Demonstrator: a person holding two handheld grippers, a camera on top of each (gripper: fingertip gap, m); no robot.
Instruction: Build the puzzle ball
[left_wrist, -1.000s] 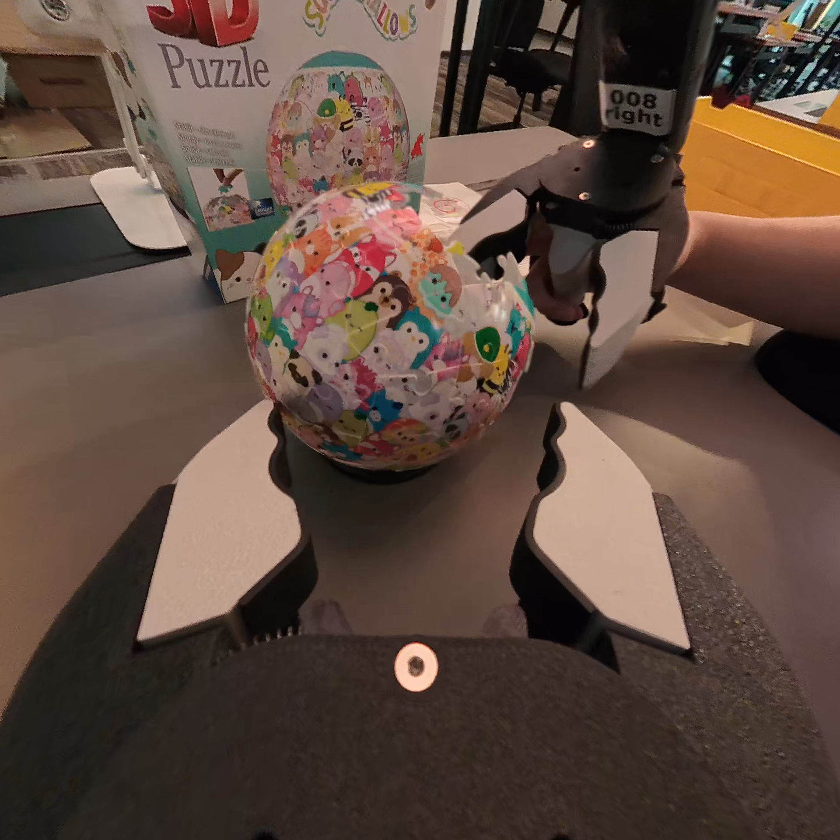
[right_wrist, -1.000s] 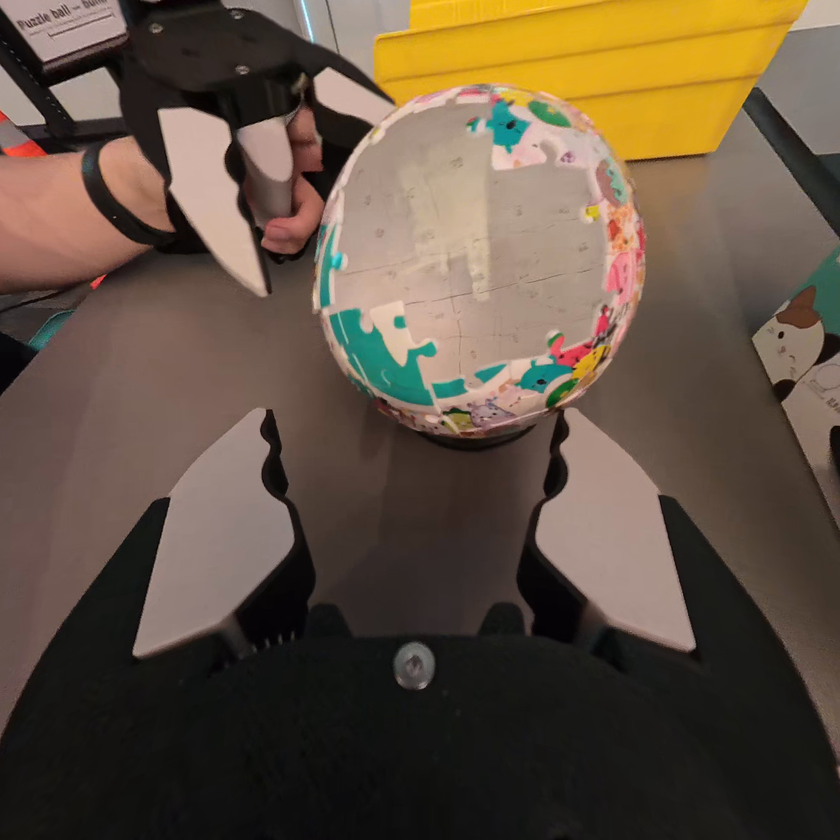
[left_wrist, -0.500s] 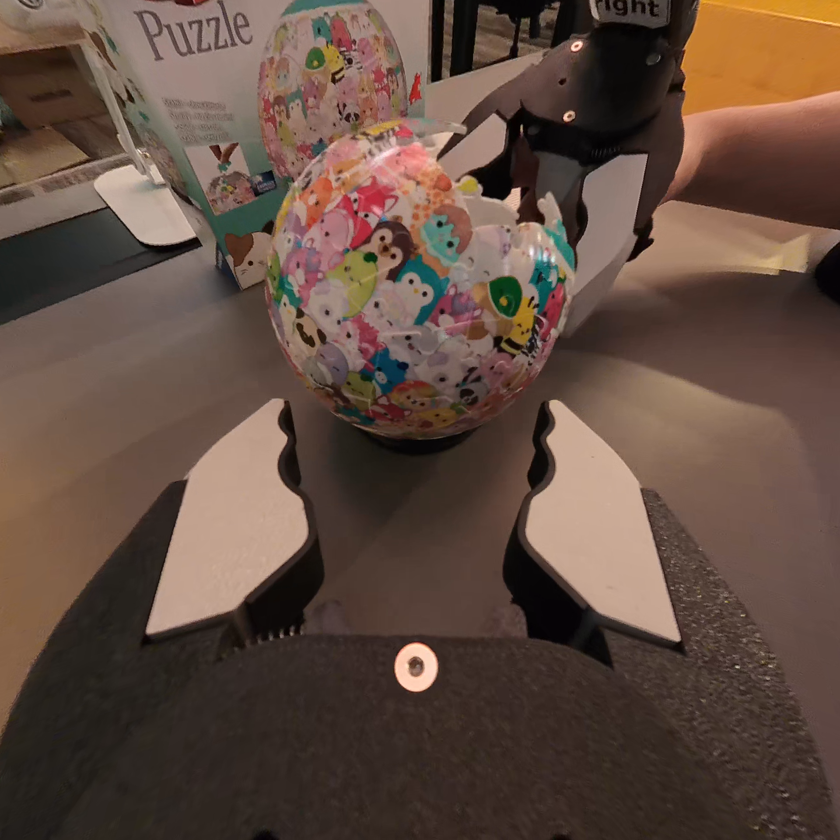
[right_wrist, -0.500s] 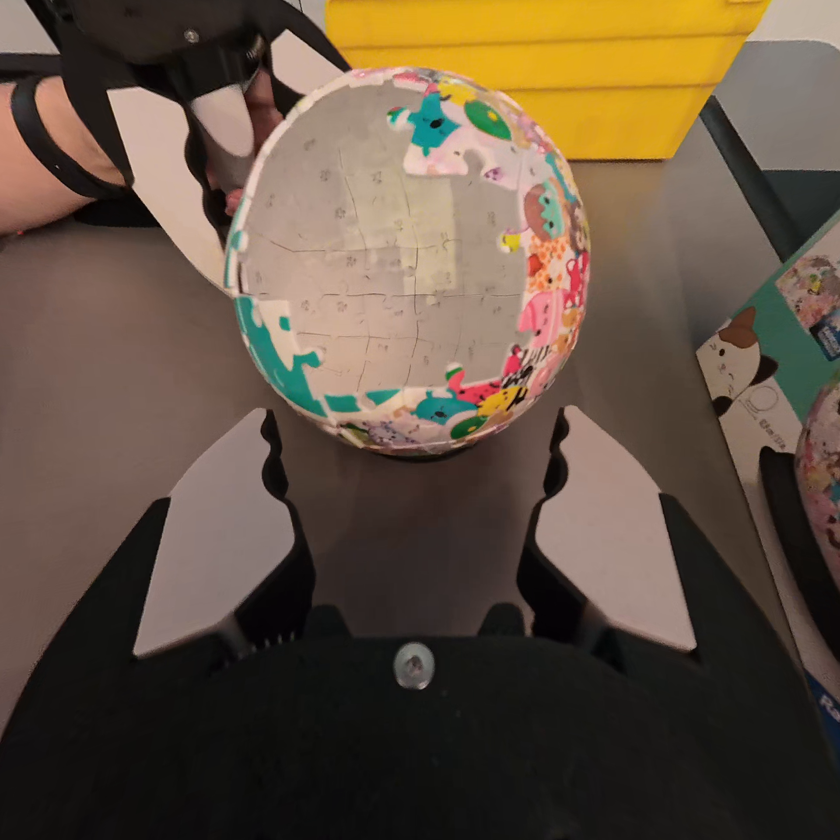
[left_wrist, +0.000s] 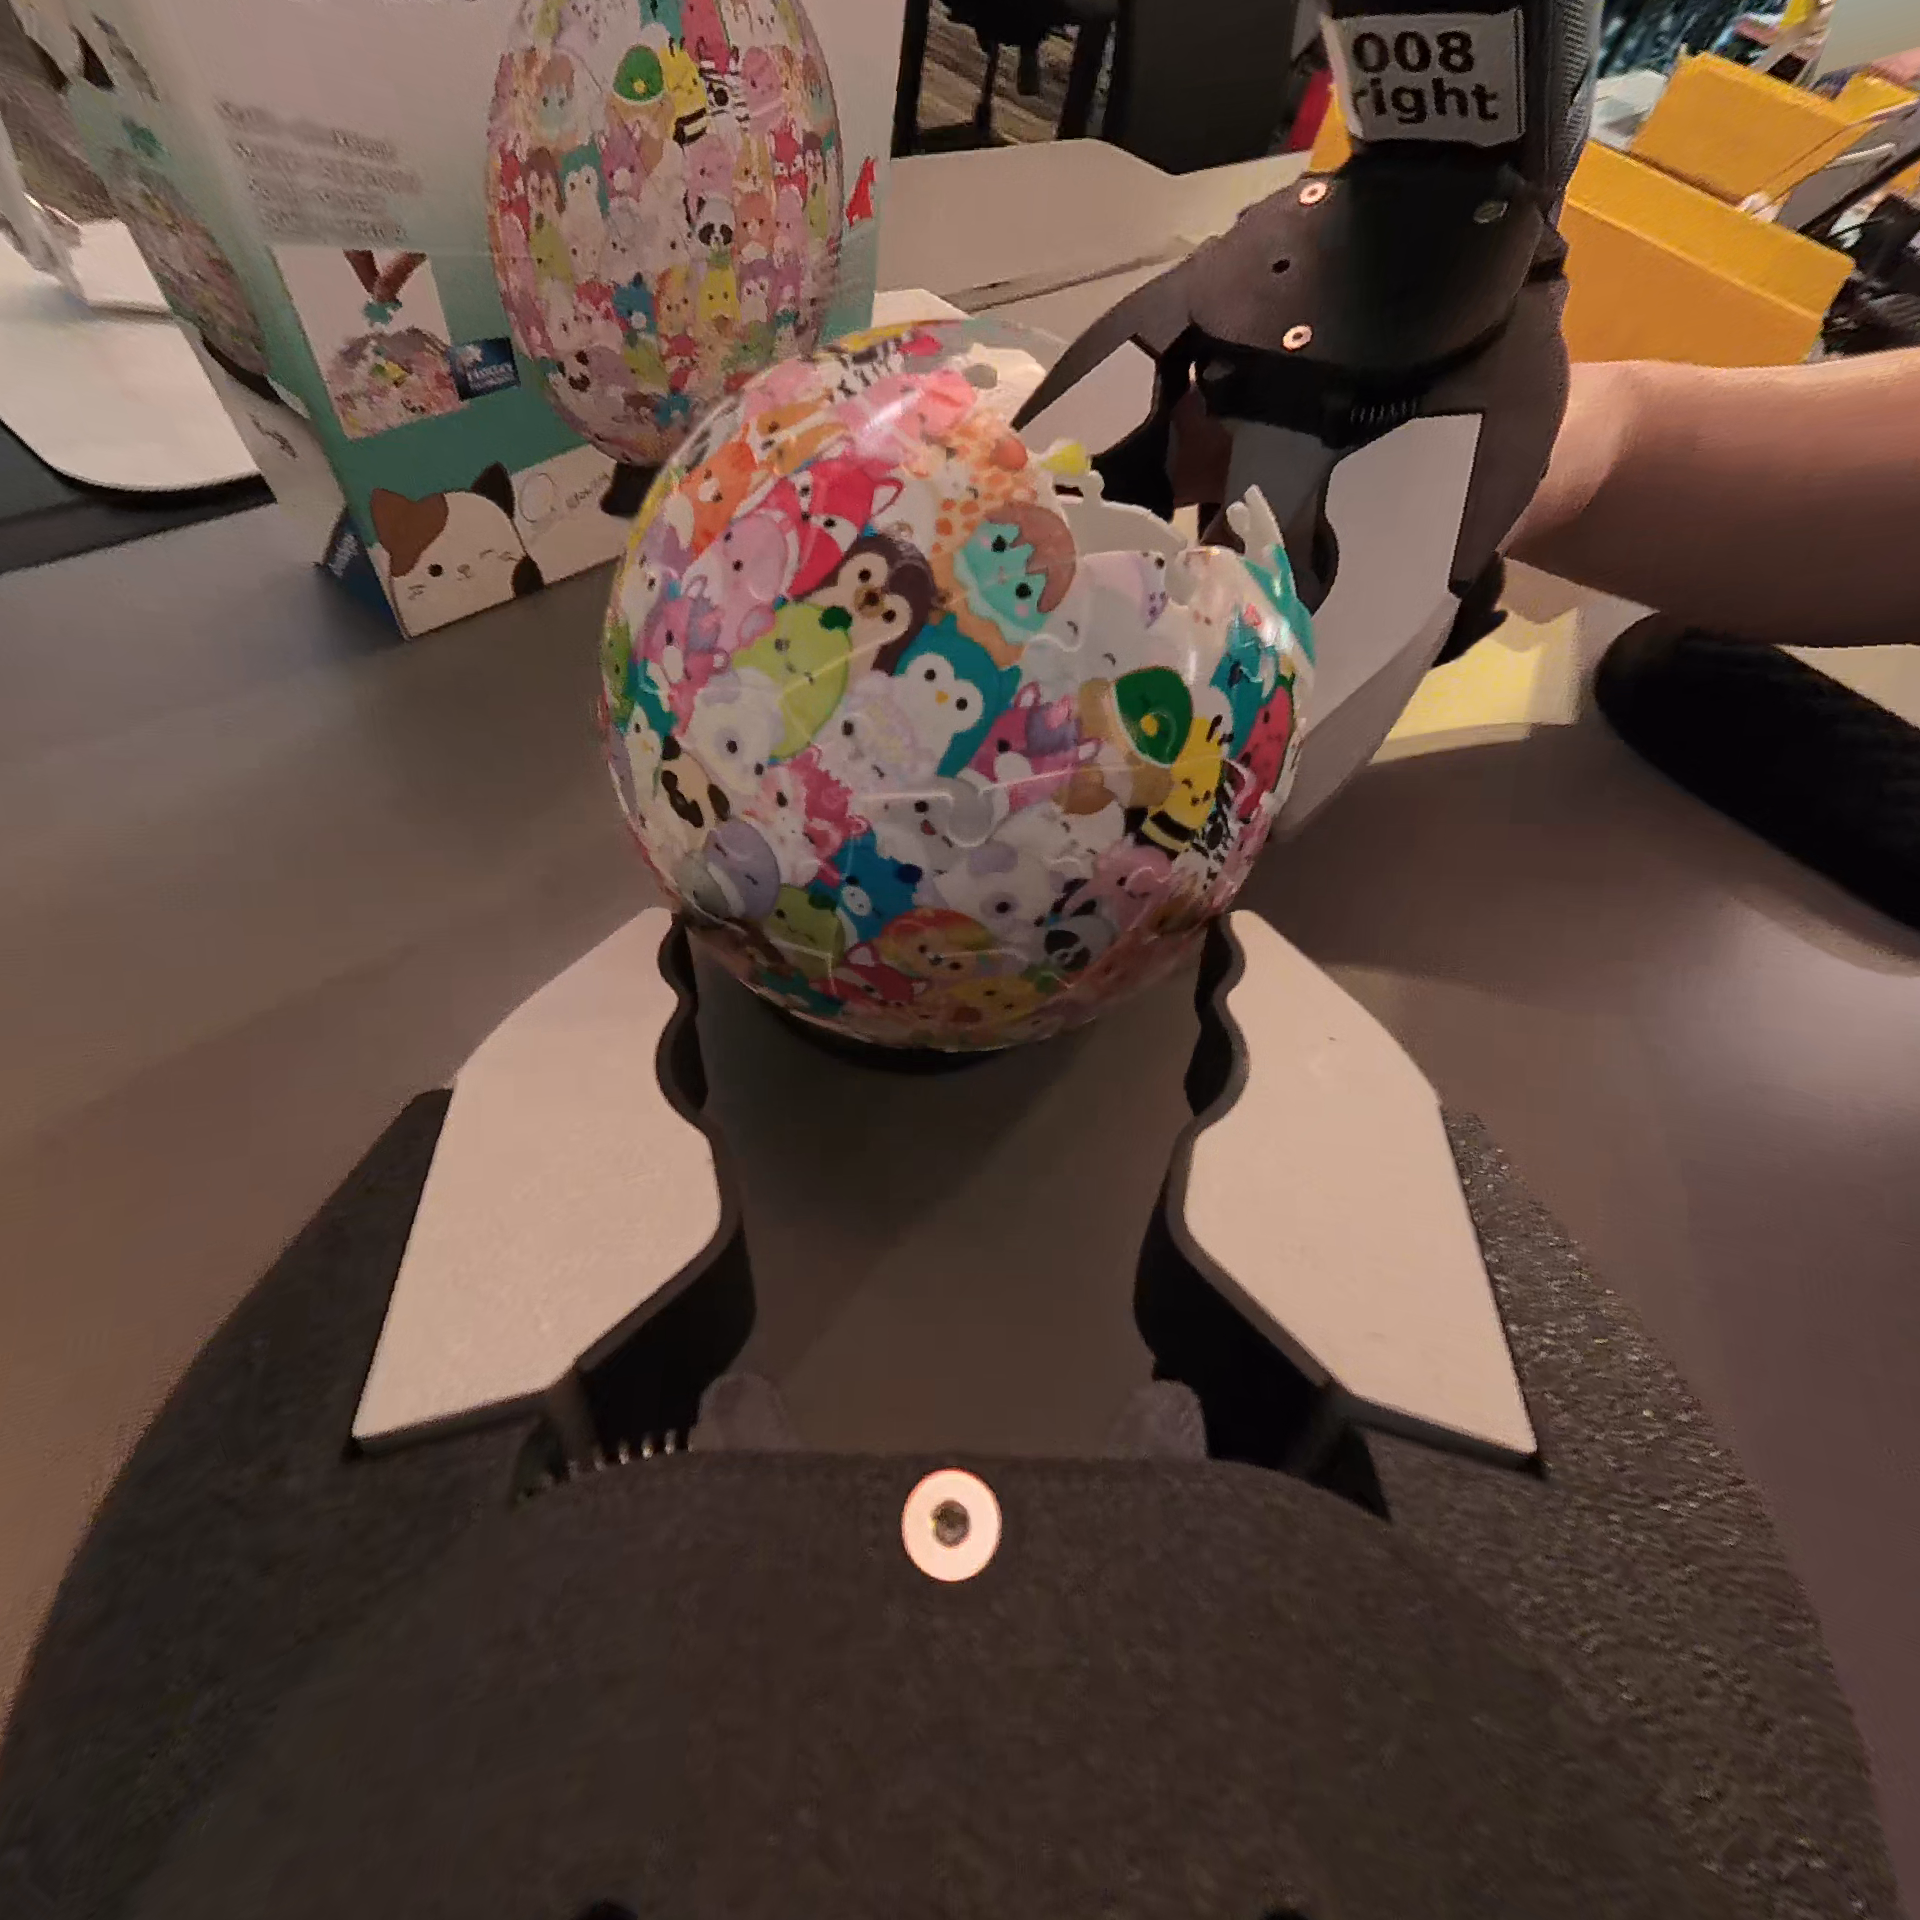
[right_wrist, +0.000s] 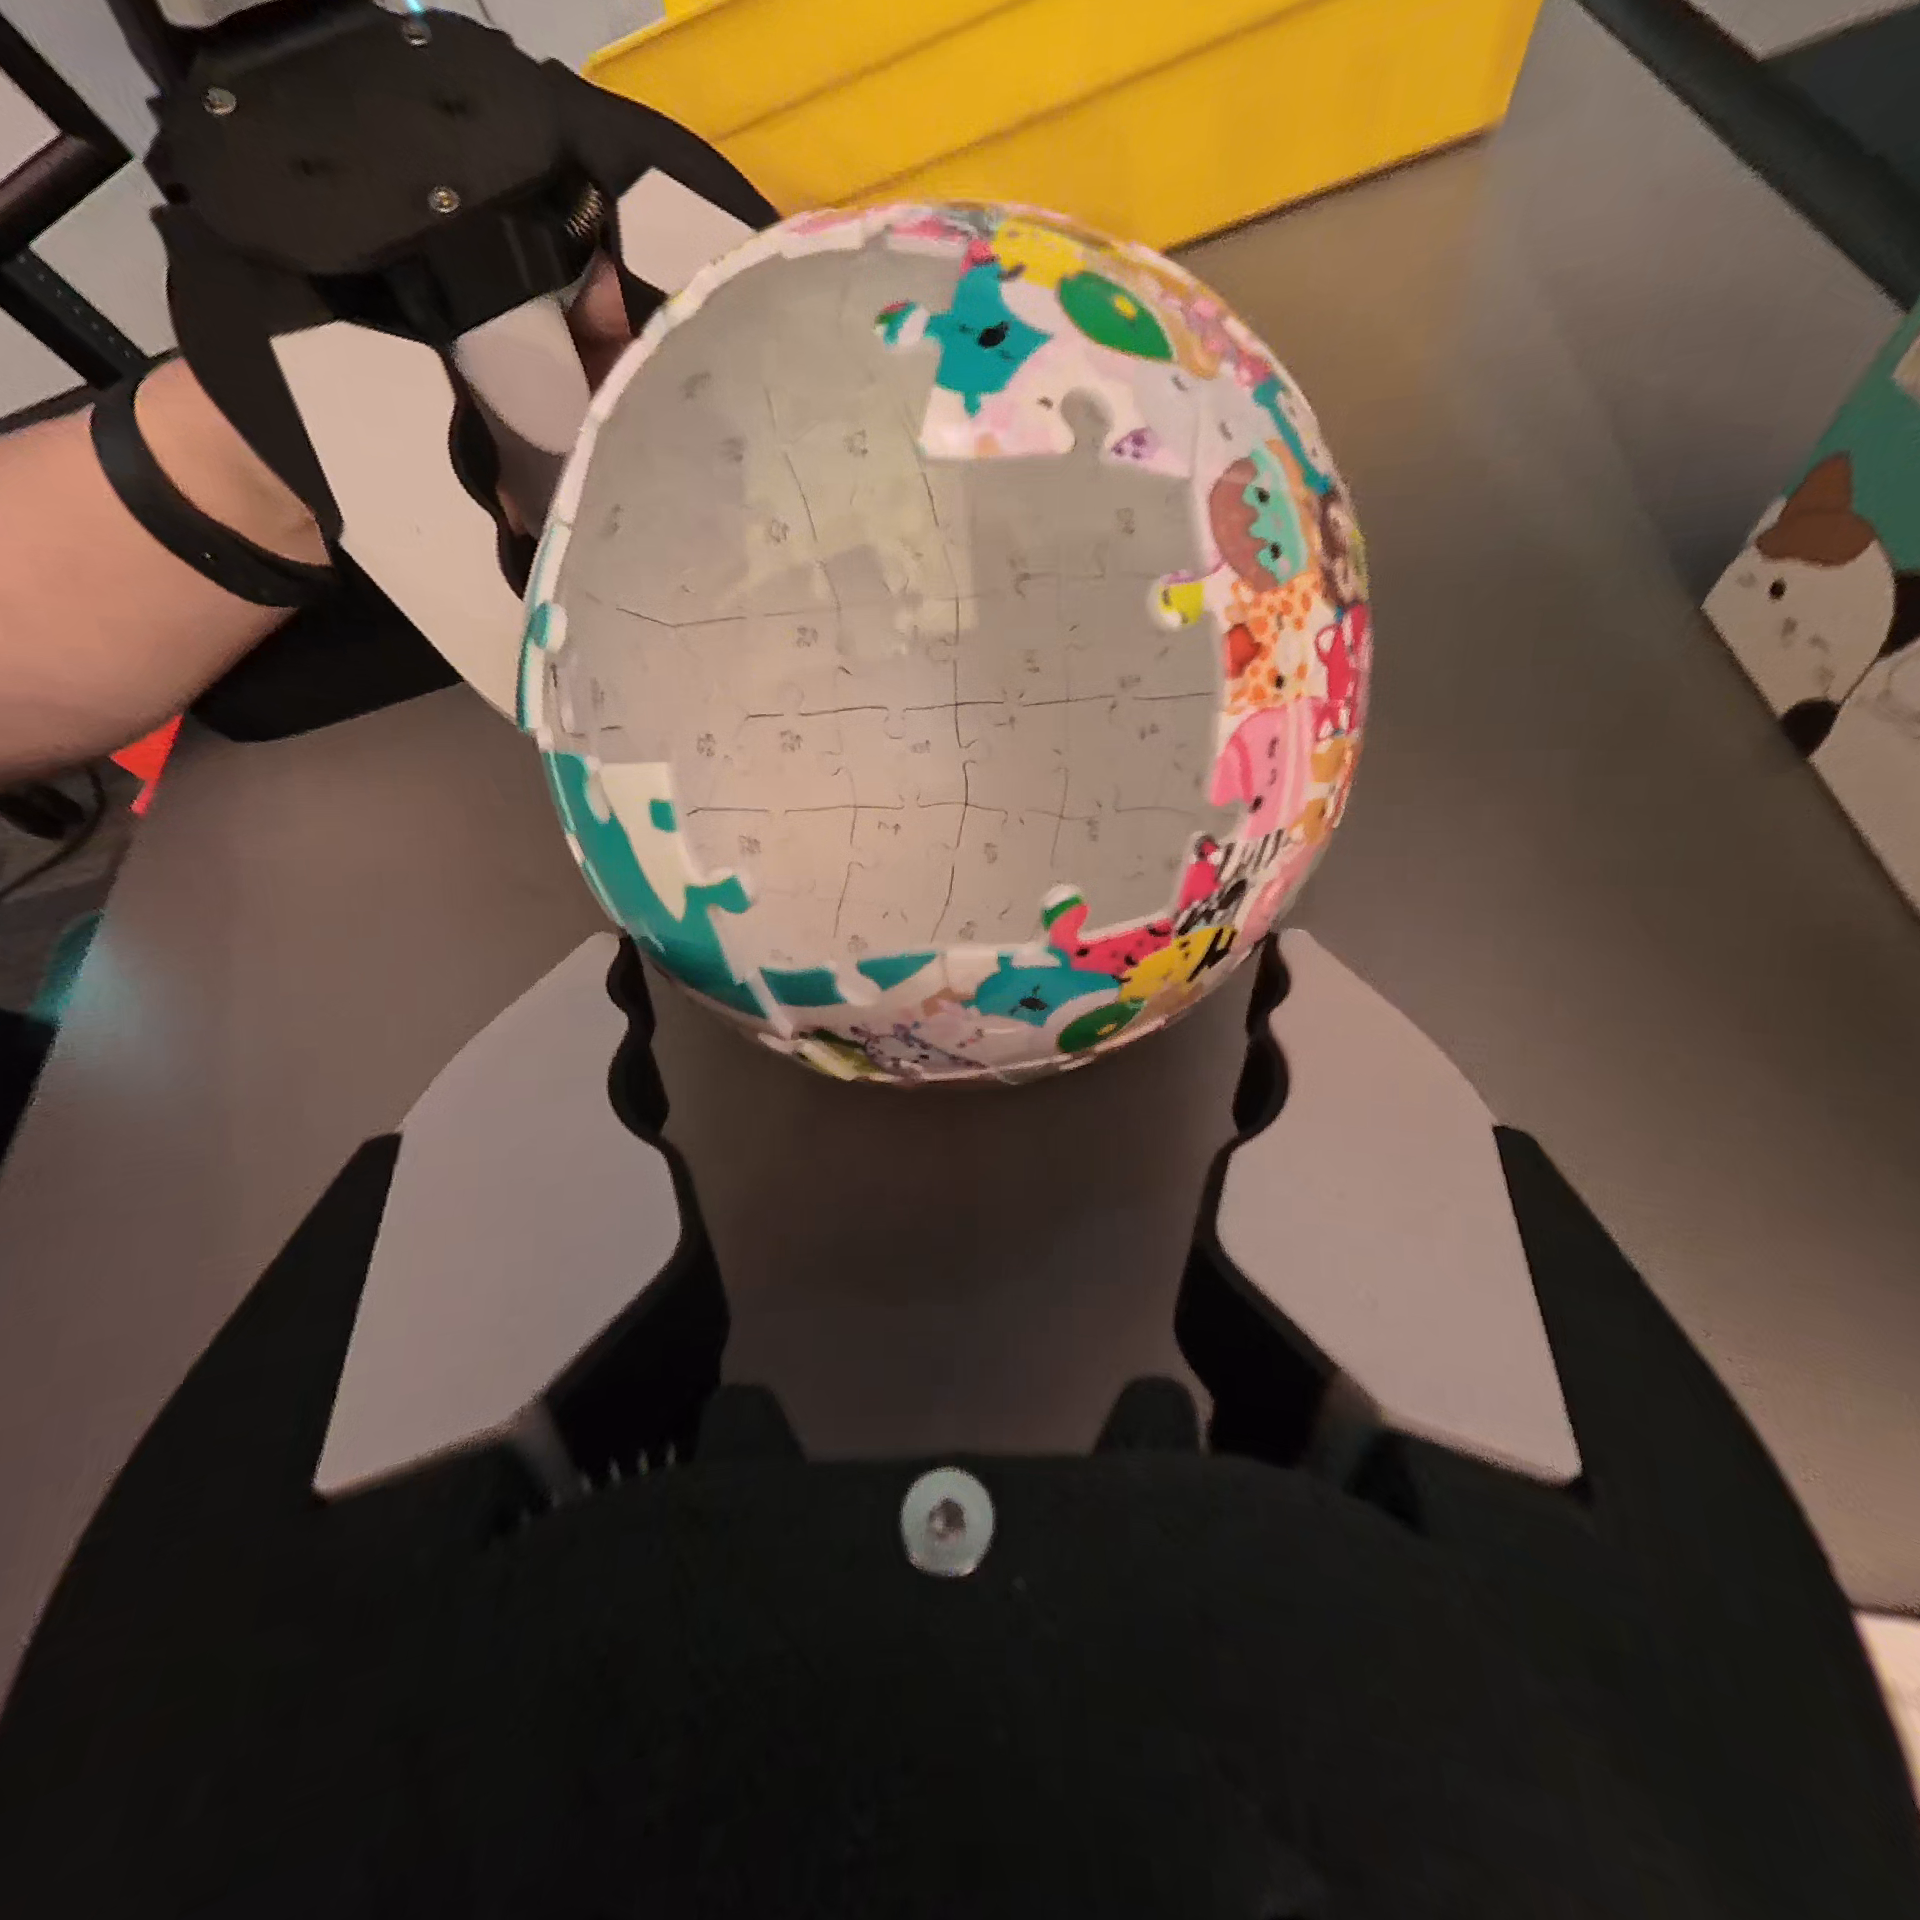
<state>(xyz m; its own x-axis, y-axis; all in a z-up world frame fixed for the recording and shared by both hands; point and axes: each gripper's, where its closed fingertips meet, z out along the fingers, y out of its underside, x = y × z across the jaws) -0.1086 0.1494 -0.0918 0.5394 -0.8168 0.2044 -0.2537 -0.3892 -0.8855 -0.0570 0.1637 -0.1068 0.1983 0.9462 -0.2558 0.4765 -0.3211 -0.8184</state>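
Left gripper (left_wrist: 945, 935): matte black body with a grainy texture, flat pale finger plates with wavy inner edges; spread wide, tips flanking the ball's lower part at 12 o'clock, holding nothing.
Right gripper (right_wrist: 940, 945): same build, smooth black body; spread wide, tips on either side of the ball's underside, contact not discernible.
Puzzle ball (left_wrist: 951, 675): glossy sphere of curved interlocking pieces printed with bright cartoon animals, seated on a dark round base (left_wrist: 940, 1049); jagged unfinished edge at 2 o'clock.
Ball's open side (right_wrist: 894, 665): large hole showing the grey-white backs of the pieces.
Table (left_wrist: 312, 831): smooth, matte grey.
Puzzle box (left_wrist: 540, 260): upright printed cardboard at 11 o'clock.
Yellow bin (right_wrist: 1091, 104): hard plastic, at 12 o'clock behind the ball.
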